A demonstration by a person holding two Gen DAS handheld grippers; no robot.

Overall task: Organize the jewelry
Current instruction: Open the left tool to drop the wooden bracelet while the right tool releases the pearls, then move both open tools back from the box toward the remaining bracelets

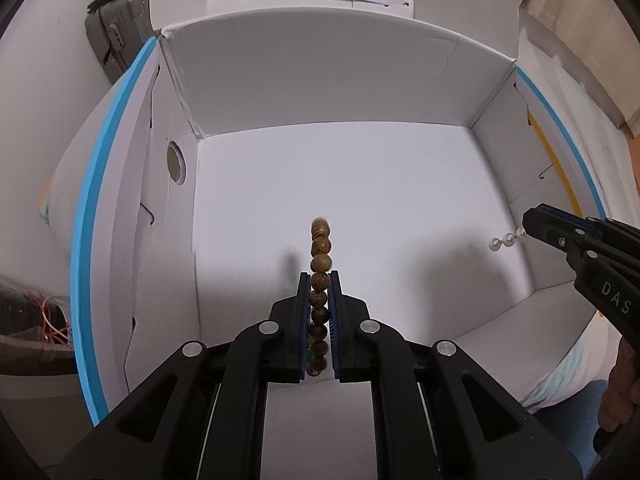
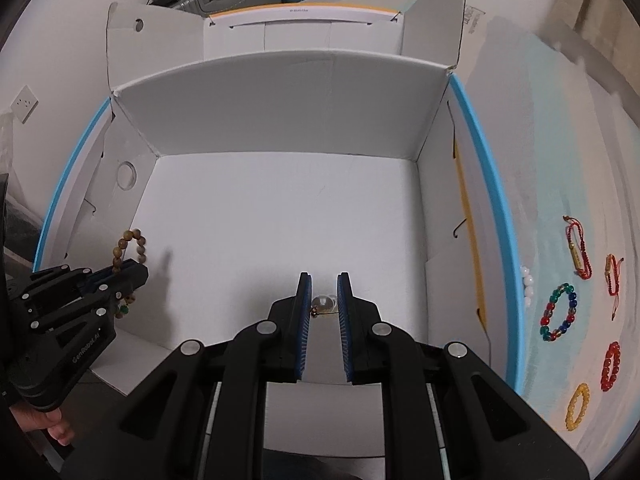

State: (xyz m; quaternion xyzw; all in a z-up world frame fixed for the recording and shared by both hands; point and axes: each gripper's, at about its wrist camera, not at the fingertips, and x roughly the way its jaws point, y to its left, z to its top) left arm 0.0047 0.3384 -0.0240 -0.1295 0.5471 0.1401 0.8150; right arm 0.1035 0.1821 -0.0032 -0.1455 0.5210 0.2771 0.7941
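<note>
Fingers of the left gripper (image 1: 320, 280) are clamped on a wooden bead bracelet (image 1: 321, 248) hanging over the near-left part of the white box (image 1: 320, 80). Those of the right gripper (image 2: 323, 280) pinch a pearl bracelet (image 1: 506, 240) by its thin cord, near the box's right wall. Both pieces seem about to be deposited; next, lower each to the box floor and let go, well apart. More bracelets (image 2: 558, 312) wait outside, right of the box.
</note>
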